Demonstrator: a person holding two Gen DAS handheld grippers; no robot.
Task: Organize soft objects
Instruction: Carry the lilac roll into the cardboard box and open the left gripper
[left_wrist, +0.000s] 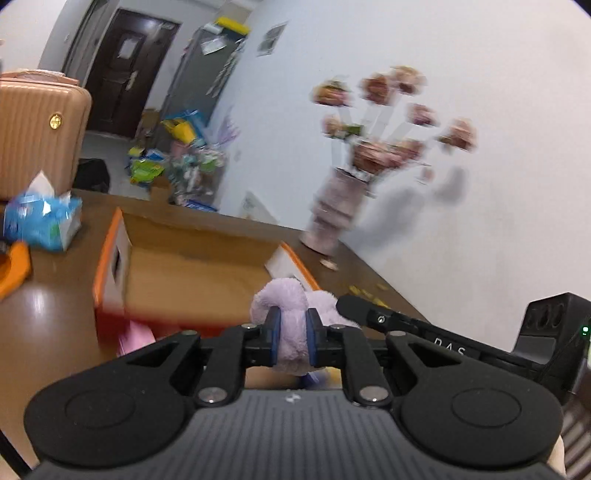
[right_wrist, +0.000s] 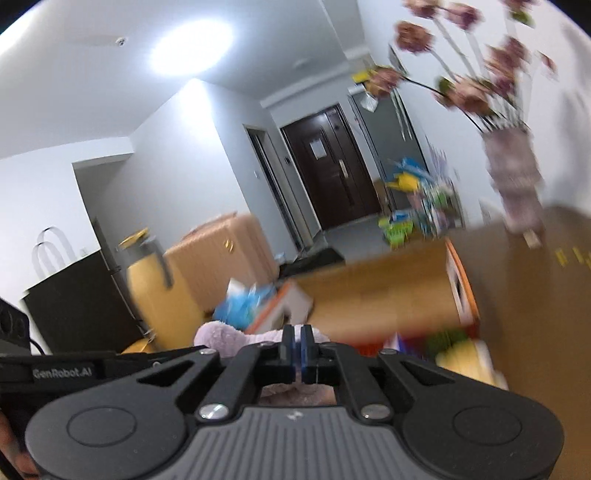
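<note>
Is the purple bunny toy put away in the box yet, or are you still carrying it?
Not yet. The left gripper is shut on the purple plush toy, and the right gripper pinches it too, so it is in hand. The cardboard box sits open just ahead. Something colourful already lies beside it, too blurred to name. Dropping the toy in is left.

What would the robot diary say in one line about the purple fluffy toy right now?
held: purple plush toy | left gripper: shut on it | right gripper: shut on it | cardboard box: ahead, open | views: motion-blurred
</note>
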